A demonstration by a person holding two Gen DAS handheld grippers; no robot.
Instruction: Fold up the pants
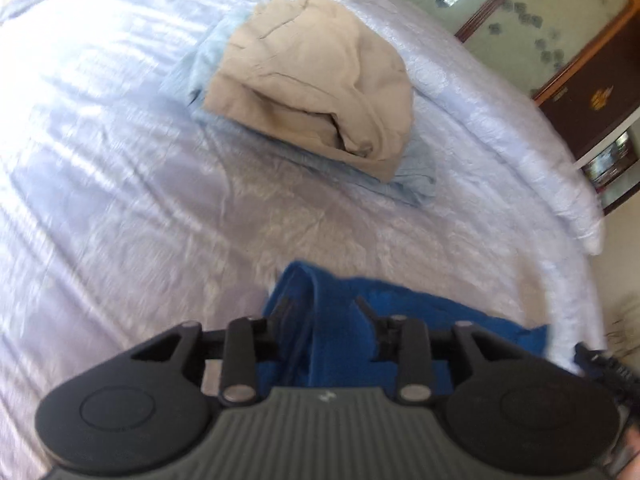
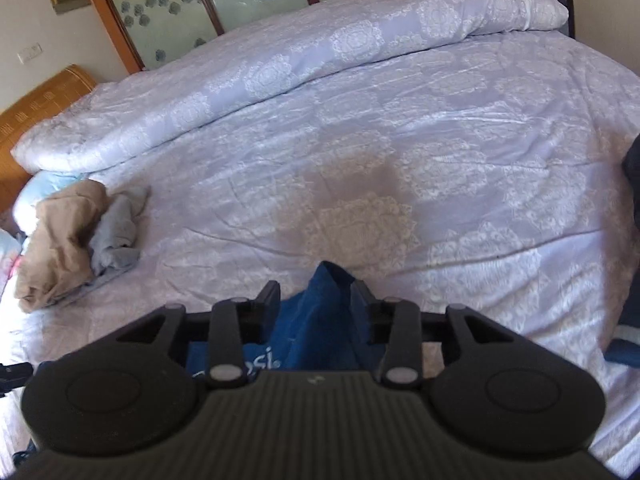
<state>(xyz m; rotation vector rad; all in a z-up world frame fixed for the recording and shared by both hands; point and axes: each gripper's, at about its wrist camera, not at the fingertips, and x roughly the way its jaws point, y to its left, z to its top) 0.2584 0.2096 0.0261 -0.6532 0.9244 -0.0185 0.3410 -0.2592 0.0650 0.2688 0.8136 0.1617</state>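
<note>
A: Blue cloth, that is the pants (image 1: 400, 320), lying on the near part of the bed (image 1: 120, 200), close to its edge, with a bunched fold running up between the fingers of the left claw (image 1: 320, 308).

B: Is that claw gripping it?

A: The fingers stand partly apart with the fabric between them. The picture is blurred there, so I cannot tell whether the pads press on the cloth or just flank it.

B: And the other side?

A: Much the same. In the right wrist view a peak of the same blue pants (image 2: 332, 292) rises between the fingers of the right claw (image 2: 316, 296), which are also partly open. White lettering shows on the cloth just below. Whether the pads pinch that peak I cannot say.

B: What else is on the bed?

A: A pale lilac cover with a white medallion pattern. Further off, well apart from the blue pants, sits a folded beige garment (image 1: 316, 80) stacked on top of a folded light blue-grey garment (image 1: 408, 180). Behind them a rolled-up quilt (image 2: 280, 64) in the same lilac print lies along the far side of the bed.

B: And beyond that?

A: A wooden-framed cabinet (image 2: 240, 0) with frosted flower-patterned panels.
</note>
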